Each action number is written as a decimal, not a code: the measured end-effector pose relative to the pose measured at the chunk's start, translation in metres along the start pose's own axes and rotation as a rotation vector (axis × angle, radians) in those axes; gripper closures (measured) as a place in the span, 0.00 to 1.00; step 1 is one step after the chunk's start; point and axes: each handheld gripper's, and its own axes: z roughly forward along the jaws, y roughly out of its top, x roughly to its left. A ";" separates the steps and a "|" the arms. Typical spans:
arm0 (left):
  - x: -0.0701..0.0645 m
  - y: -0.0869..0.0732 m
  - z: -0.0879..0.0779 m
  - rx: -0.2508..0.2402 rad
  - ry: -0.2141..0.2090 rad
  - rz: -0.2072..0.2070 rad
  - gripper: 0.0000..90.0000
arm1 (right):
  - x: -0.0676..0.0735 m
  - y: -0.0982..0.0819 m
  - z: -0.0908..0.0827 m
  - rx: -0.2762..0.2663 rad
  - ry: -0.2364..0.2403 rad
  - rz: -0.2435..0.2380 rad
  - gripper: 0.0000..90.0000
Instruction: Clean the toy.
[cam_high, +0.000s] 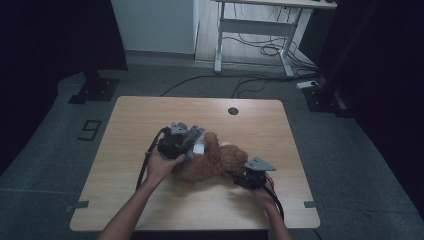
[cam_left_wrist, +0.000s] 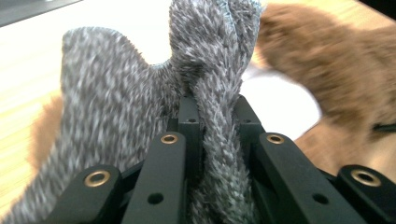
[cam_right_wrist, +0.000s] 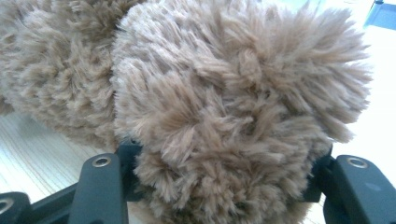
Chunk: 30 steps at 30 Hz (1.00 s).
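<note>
The left gripper (cam_left_wrist: 212, 116) clamps a grey fleece cloth (cam_left_wrist: 112, 102) beside the brown teddy bear (cam_high: 210, 160). The right gripper (cam_right_wrist: 219, 186), jaws part-open, grips 1 furry limb of the bear.

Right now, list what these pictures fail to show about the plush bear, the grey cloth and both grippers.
- High view: the plush bear is small and dim; its face cannot be read.
- High view: the right gripper has its jaws buried in fur.
- Left gripper view: the grey cloth is cut off at the bottom edge; the bear behind is blurred.
- Right gripper view: the gripped part could be a limb or an ear; fur covers the jaw tips.
</note>
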 end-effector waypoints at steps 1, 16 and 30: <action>0.004 -0.003 -0.002 -0.004 -0.001 -0.008 0.87 | 0.000 0.000 0.000 0.000 0.000 0.002 0.43; -0.060 0.022 0.023 -0.004 -0.146 0.067 0.87 | -0.001 -0.001 0.000 0.000 -0.003 0.008 0.43; -0.009 -0.001 0.005 0.001 -0.049 0.025 0.87 | 0.000 0.000 0.001 0.001 -0.001 0.003 0.43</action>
